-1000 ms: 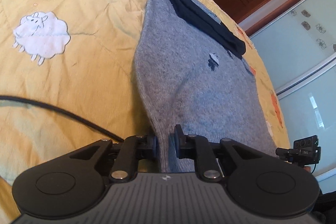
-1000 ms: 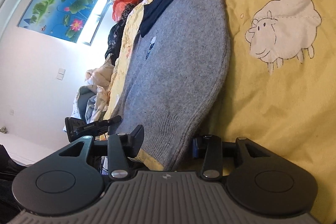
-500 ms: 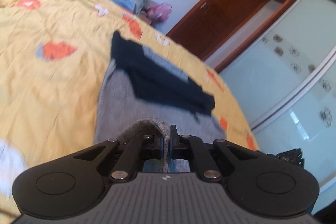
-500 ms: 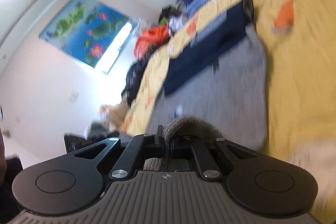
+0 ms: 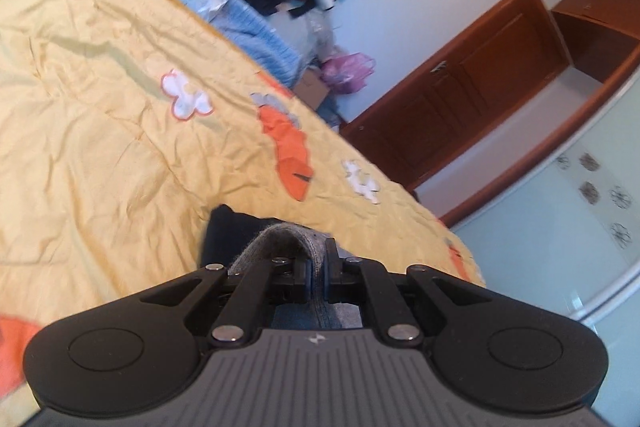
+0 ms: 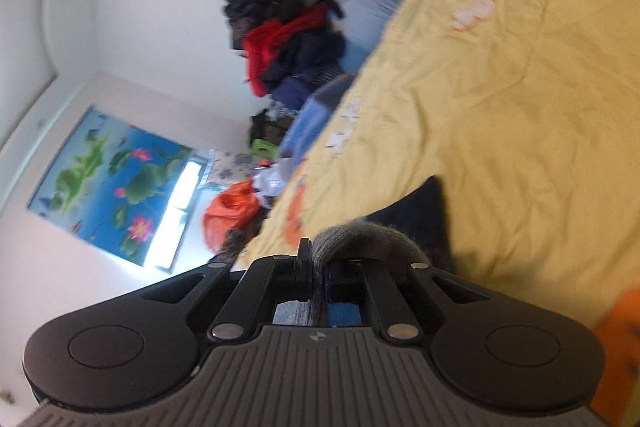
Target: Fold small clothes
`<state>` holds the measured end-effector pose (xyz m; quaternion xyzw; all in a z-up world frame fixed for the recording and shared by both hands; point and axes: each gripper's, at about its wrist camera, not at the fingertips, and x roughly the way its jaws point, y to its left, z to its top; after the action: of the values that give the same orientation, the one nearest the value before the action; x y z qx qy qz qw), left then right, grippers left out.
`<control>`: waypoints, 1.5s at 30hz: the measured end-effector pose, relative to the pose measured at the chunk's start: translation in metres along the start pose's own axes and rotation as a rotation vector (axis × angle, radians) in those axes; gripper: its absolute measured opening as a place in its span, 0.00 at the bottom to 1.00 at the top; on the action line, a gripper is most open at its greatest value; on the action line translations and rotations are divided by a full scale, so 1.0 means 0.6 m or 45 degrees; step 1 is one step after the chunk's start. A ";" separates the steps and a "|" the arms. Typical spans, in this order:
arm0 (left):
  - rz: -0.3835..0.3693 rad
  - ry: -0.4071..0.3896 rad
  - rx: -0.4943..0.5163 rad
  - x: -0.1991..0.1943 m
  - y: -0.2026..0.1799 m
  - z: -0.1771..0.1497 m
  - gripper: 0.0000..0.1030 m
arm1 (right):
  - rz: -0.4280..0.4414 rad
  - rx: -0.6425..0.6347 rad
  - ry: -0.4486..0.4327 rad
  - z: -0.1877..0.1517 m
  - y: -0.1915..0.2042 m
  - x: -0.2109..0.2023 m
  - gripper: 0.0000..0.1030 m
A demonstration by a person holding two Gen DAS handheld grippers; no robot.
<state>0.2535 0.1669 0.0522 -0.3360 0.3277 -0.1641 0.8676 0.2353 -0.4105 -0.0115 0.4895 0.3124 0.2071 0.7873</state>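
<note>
Carried forward, both tongs (image 5: 318, 277) (image 6: 318, 277) pinch the grey sweater (image 5: 280, 239).

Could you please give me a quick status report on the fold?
Left gripper and right gripper both shut on grey knitted garment. Hem lifted over its dark navy band. Yellow quilted bedspread ahead, nothing blocking.

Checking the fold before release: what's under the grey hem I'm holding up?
Under the grey hem a dark collar band shows, lying on the yellow quilt. Both grippers' bodies cover the rest of the sweater, so how the layers line up cannot be seen.
</note>
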 end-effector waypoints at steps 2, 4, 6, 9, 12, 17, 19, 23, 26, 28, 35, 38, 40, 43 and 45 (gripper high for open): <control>0.014 -0.007 -0.010 0.027 0.014 0.005 0.05 | -0.036 0.003 0.014 0.003 -0.017 0.030 0.15; 0.004 -0.021 -0.030 0.042 0.027 0.009 0.05 | -0.033 0.018 0.010 0.007 -0.028 0.048 0.15; 0.004 -0.039 -0.053 0.055 0.042 0.015 0.05 | -0.021 0.033 -0.019 0.014 -0.035 0.058 0.15; 0.036 -0.023 -0.097 0.071 0.065 0.019 0.07 | -0.080 0.066 -0.032 0.019 -0.048 0.076 0.34; 0.053 0.015 -0.221 0.067 0.095 0.021 0.23 | -0.031 0.076 -0.071 0.014 -0.045 0.069 0.52; 0.205 -0.148 -0.095 -0.021 0.074 -0.024 0.83 | -0.089 -0.096 -0.119 -0.017 0.003 0.005 0.78; 0.229 -0.119 -0.029 -0.048 0.064 -0.055 0.83 | -0.127 -0.130 -0.110 -0.039 0.005 -0.032 0.78; 0.224 -0.052 -0.017 -0.097 0.060 -0.132 0.83 | -0.221 -0.179 -0.092 -0.104 -0.005 -0.110 0.78; 0.170 -0.064 -0.075 -0.133 0.063 -0.182 0.83 | -0.245 -0.174 -0.096 -0.162 -0.011 -0.168 0.78; 0.124 -0.069 -0.121 -0.148 0.063 -0.204 0.83 | -0.247 -0.143 -0.089 -0.196 -0.018 -0.197 0.78; -0.015 -0.010 -0.328 -0.158 0.056 -0.244 0.83 | -0.146 -0.066 -0.028 -0.253 -0.011 -0.217 0.83; -0.033 0.004 -0.353 -0.153 0.049 -0.250 0.83 | -0.135 -0.073 -0.014 -0.261 -0.002 -0.204 0.85; -0.025 -0.015 -0.390 -0.150 0.053 -0.241 0.83 | -0.115 -0.067 0.005 -0.259 0.004 -0.193 0.87; 0.050 -0.102 -0.466 -0.143 0.076 -0.203 0.83 | -0.112 -0.077 0.022 -0.260 0.008 -0.180 0.86; 0.068 -0.158 -0.518 -0.149 0.090 -0.189 0.83 | -0.120 -0.079 0.025 -0.260 0.011 -0.178 0.87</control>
<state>0.1148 0.1973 -0.0077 -0.5050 0.3089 -0.0506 0.8044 0.0502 -0.3748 -0.0253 0.4477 0.3362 0.1842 0.8078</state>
